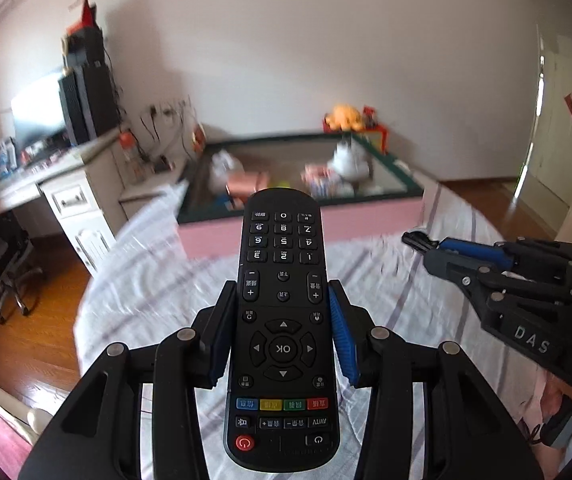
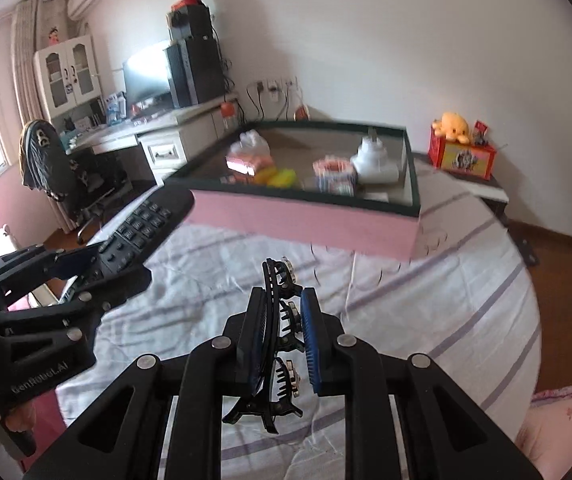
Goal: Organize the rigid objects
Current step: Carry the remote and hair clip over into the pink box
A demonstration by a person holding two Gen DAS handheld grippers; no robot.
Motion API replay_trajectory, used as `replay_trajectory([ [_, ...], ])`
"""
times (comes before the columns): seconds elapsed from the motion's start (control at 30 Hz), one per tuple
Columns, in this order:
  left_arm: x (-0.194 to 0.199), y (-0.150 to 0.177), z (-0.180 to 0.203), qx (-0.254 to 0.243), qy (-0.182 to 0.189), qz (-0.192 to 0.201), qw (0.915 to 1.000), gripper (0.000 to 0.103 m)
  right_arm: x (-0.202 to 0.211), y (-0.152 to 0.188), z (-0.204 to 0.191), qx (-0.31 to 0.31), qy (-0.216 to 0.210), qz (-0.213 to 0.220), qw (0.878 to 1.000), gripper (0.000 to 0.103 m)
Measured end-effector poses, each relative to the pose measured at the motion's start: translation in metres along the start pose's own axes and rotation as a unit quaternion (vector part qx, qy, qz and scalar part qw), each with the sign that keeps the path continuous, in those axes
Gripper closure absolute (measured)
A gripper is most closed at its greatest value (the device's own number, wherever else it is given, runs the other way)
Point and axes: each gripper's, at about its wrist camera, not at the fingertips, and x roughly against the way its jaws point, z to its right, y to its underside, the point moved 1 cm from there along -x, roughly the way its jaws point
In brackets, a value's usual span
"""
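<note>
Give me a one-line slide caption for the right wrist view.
Right gripper clamps a black hair clip above the striped bedsheet, facing the pink storage box.

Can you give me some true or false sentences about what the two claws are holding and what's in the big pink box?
1. The left claw is holding a black remote control. True.
2. The right claw is empty. False: it is shut on a black hair clip.
3. The pink box already has things inside it. True: a white jug-like thing and some colourful packets show in it, though they are blurry.
4. The remote control is lying on the bed sheet. False: it is gripped between the left claw's pads, above the sheet.
5. An orange plush toy sits inside the pink box. False: it sits on a red box beyond it.
</note>
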Motion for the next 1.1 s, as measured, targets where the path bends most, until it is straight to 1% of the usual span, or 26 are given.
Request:
replay_trajectory([
  [0.13, 0.029, -0.013, -0.001, -0.004, -0.002, 0.038, 0.9993, 0.059, 0.028, -0.017, -0.009, 0.013, 0.006, 0.039, 0.999, 0.085],
  [0.27, 0.061, -0.025, -0.005, -0.001, -0.014, 0.086, 0.9962, 0.059, 0.054, -0.036, -0.019, 0.03, 0.005, 0.068, 0.997, 0.085],
  [0.33, 0.072, -0.029, -0.006, -0.011, -0.015, 0.097, 0.9951, 0.059, 0.063, -0.042, -0.023, 0.036, 0.003, 0.08, 0.996, 0.085],
  [0.43, 0.085, -0.034, -0.01, -0.011, -0.022, 0.112, 0.9934, 0.059, 0.076, -0.052, -0.027, 0.046, 0.003, 0.095, 0.994, 0.085],
  [0.5, 0.089, -0.036, -0.012, -0.014, -0.025, 0.114, 0.993, 0.059, 0.081, -0.056, -0.03, 0.049, 0.002, 0.102, 0.994, 0.085],
  [0.57, 0.091, -0.038, -0.015, -0.014, -0.035, 0.12, 0.992, 0.059, 0.084, -0.06, -0.034, 0.054, 0.0, 0.106, 0.993, 0.085],
  [0.63, 0.091, -0.04, -0.019, -0.011, -0.036, 0.12, 0.9921, 0.059, 0.086, -0.064, -0.036, 0.057, 0.0, 0.113, 0.992, 0.085],
  [0.8, 0.082, -0.054, -0.019, -0.024, -0.047, 0.125, 0.9908, 0.059, 0.078, -0.072, -0.035, 0.063, -0.004, 0.111, 0.992, 0.085],
  [1.1, 0.04, -0.094, -0.013, -0.04, -0.054, 0.126, 0.9898, 0.059, 0.054, -0.097, -0.023, 0.075, 0.0, 0.108, 0.991, 0.085],
])
